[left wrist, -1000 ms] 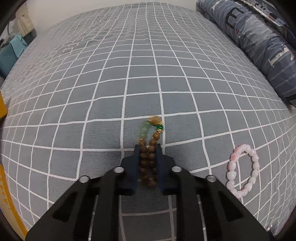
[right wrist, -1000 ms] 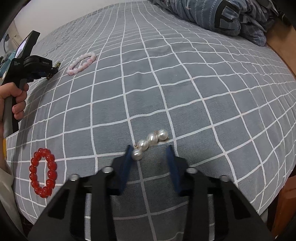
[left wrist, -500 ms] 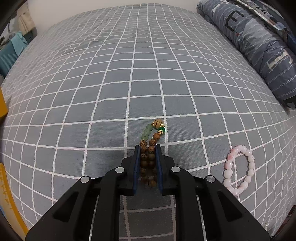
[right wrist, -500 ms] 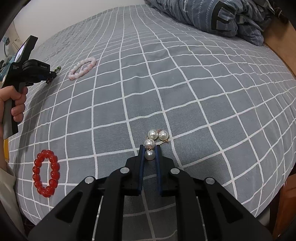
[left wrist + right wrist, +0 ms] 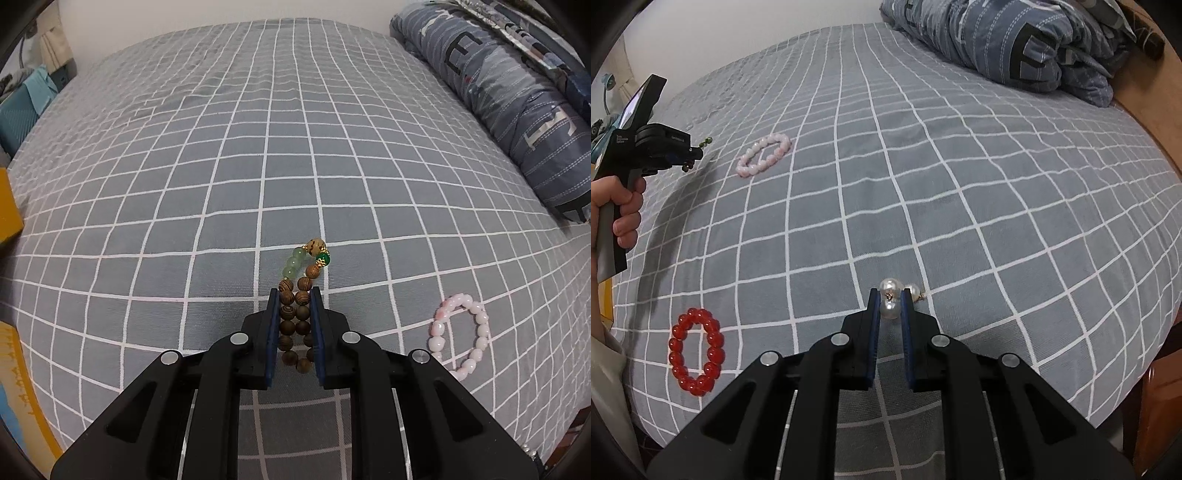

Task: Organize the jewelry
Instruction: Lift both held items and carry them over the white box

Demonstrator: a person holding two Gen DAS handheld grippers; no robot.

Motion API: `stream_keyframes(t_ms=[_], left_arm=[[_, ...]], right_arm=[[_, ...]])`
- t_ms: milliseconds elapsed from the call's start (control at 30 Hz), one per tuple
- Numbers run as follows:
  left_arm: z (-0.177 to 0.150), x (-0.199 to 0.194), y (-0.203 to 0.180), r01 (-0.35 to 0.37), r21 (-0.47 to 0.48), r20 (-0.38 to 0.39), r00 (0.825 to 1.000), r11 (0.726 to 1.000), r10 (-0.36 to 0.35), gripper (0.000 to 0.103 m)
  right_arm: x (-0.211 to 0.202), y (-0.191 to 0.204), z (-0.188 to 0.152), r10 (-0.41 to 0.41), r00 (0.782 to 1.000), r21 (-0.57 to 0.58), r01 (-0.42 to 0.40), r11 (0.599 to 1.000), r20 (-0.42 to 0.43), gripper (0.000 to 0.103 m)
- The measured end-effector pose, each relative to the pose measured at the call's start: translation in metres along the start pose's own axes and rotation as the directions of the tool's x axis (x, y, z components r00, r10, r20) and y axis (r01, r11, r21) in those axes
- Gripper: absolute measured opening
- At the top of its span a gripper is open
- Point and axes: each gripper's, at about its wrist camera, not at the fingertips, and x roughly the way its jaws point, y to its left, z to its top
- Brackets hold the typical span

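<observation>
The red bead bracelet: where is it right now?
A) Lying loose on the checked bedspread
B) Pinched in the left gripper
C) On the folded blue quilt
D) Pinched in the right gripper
A: the red bead bracelet lies alone on the checked bedspread, no gripper touching it.

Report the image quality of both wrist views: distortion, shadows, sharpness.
Left wrist view: strong fisheye bowing of the bedspread grid, dark vignette corners, wooden bead bracelet sharp. Right wrist view: same bowing, soft even light, faint shadow under the left gripper, pearl earrings in focus.
</observation>
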Motion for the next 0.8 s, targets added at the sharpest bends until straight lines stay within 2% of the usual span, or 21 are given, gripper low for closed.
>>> stream_keyframes(t_ms=[500, 800], left_arm=[[-0.002, -0.033, 0.000, 0.015, 0.001, 0.034, 0.999, 1.000, -0.015, 0.015], [-0.011, -0.066, 0.008, 0.032, 0.001, 0.075, 0.997, 1.000, -0.032, 0.015]], right_arm=[[-0.026, 0.007, 0.010, -0.013, 0.998, -0.018, 0.014, 1.000, 0.058, 0.010], [-0.042, 0.019, 0.017, -0.005, 0.994, -0.040, 0.009, 0.999, 0.105, 0.010]])
